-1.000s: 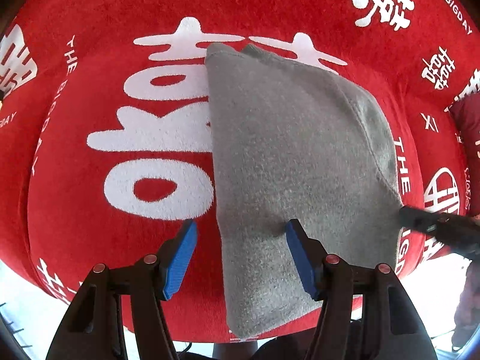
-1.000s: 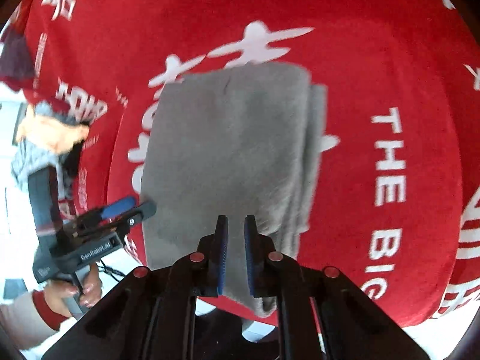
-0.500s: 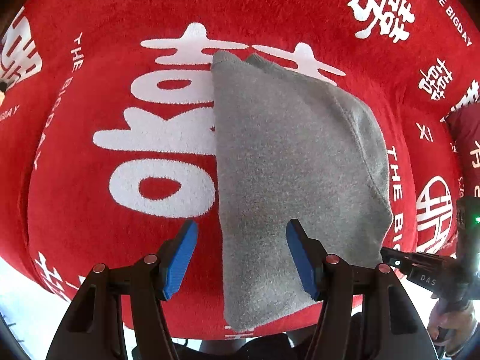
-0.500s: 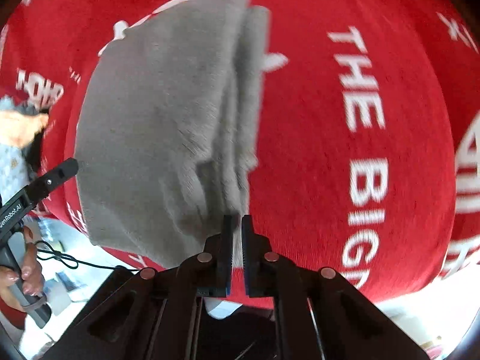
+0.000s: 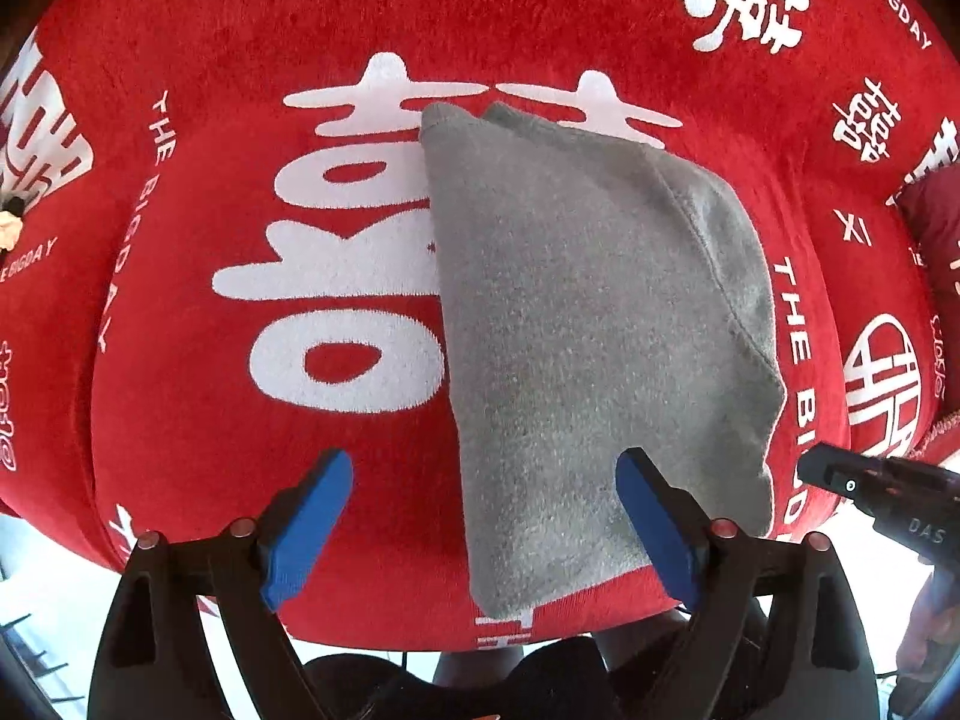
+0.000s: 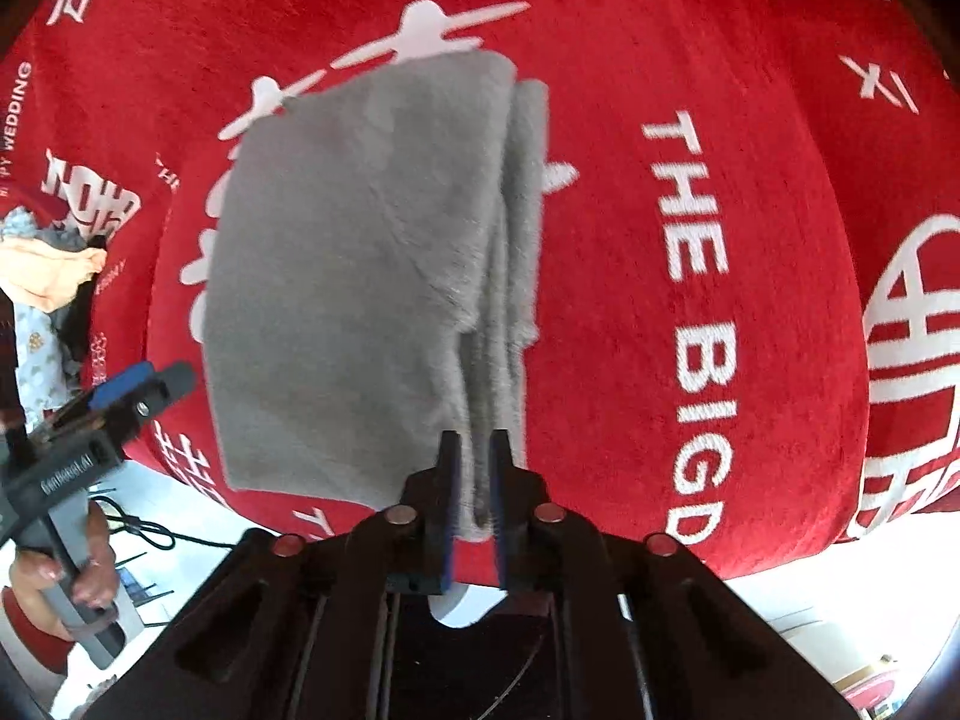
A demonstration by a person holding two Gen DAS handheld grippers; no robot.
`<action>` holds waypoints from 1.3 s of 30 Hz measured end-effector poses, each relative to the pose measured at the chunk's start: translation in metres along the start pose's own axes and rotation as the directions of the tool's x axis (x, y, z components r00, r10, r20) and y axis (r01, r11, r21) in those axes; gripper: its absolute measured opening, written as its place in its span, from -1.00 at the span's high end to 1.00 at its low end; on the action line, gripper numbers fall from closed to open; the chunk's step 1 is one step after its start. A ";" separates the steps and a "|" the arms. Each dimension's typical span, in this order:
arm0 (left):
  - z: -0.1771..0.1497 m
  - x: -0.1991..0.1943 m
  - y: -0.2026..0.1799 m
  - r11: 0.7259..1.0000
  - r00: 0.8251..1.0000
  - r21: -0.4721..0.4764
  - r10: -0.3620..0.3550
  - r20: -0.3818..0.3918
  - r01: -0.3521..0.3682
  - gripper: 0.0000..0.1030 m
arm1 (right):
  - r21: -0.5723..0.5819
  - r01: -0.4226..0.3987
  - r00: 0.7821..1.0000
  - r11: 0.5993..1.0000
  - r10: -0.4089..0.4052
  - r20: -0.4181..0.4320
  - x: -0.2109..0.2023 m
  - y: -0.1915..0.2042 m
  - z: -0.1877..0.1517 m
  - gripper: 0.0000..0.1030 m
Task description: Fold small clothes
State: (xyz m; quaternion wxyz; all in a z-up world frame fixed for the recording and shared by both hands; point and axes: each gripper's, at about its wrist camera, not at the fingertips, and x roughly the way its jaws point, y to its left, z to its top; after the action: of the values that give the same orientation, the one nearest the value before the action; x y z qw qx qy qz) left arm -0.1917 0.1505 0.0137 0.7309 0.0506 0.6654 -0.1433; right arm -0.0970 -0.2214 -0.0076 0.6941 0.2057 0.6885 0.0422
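Lying folded – long axis front-to-back – grey garment (image 5: pixel 588 336); left tongs (image 5: pixel 480 516) opening, empty; right tongs (image 6: pixel 474 480) opening around its edge.

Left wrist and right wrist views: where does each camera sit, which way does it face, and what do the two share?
Left wrist: on the left hand-held gripper, looking down on the gray garment on the red cloth; jaws opening, nothing gripped; the other gripper shows at right.
Right wrist: on the right hand-held gripper, looking steeply down the garment's layered edge; jaws opening, fabric between them; a hand shows at left.
Shared: garment, cloth, each other's gripper.
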 end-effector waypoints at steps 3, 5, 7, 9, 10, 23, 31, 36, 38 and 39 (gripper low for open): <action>0.000 -0.004 0.001 1.000 1.000 -0.002 -0.003 -0.001 0.003 -0.75 | -0.016 -0.008 1.000 1.000 0.008 0.013 -0.007 0.012 0.005 0.17; 0.001 -0.007 0.001 1.000 1.000 0.002 0.013 0.011 -0.013 -0.75 | -0.025 -0.010 1.000 1.000 0.010 0.016 -0.010 0.019 0.008 0.14; 0.002 -0.012 0.001 1.000 1.000 0.005 0.024 0.021 -0.024 -0.75 | -0.034 -0.004 1.000 0.999 0.005 0.013 -0.013 0.025 0.010 0.06; 0.002 -0.017 0.001 1.000 0.999 0.001 0.031 0.027 -0.031 -0.75 | -0.043 0.000 1.000 0.999 0.001 0.012 -0.016 0.032 0.012 -0.07; 0.003 -0.020 0.001 0.999 0.999 -0.004 0.037 0.031 -0.036 -0.75 | -0.047 0.001 1.000 0.999 -0.001 0.014 -0.017 0.035 0.013 -0.17; 0.004 -0.048 0.001 0.997 0.997 -0.038 0.074 -0.001 -0.074 -1.00 | -0.066 0.036 0.993 0.997 -0.028 0.111 -0.055 0.066 0.017 -1.00; 0.002 -0.071 0.000 0.993 0.995 -0.058 0.100 -0.003 -0.100 -1.00 | -0.044 0.084 0.994 0.995 -0.081 0.071 -0.070 0.071 0.021 -1.00; 0.003 -0.082 -0.002 0.990 0.992 -0.064 0.130 -0.003 -0.130 -1.00 | -0.019 0.152 0.988 0.988 -0.152 0.032 -0.076 0.066 0.024 -1.00; 0.004 -0.085 -0.002 0.989 0.992 -0.071 0.126 -0.009 -0.126 -1.00 | -0.009 0.156 0.988 0.988 -0.156 0.020 -0.079 0.065 0.024 -1.00; 0.004 -0.087 -0.002 0.989 0.992 -0.079 0.124 -0.008 -0.125 -1.00 | -0.008 0.156 0.988 0.988 -0.156 0.017 -0.079 0.064 0.024 -1.00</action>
State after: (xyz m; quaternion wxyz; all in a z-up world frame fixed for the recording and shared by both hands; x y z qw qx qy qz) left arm -0.1952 0.1600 0.1002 0.7388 0.0634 0.6672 -0.0709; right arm -0.0632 -0.1955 0.0881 0.7018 0.1485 0.6967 -0.0109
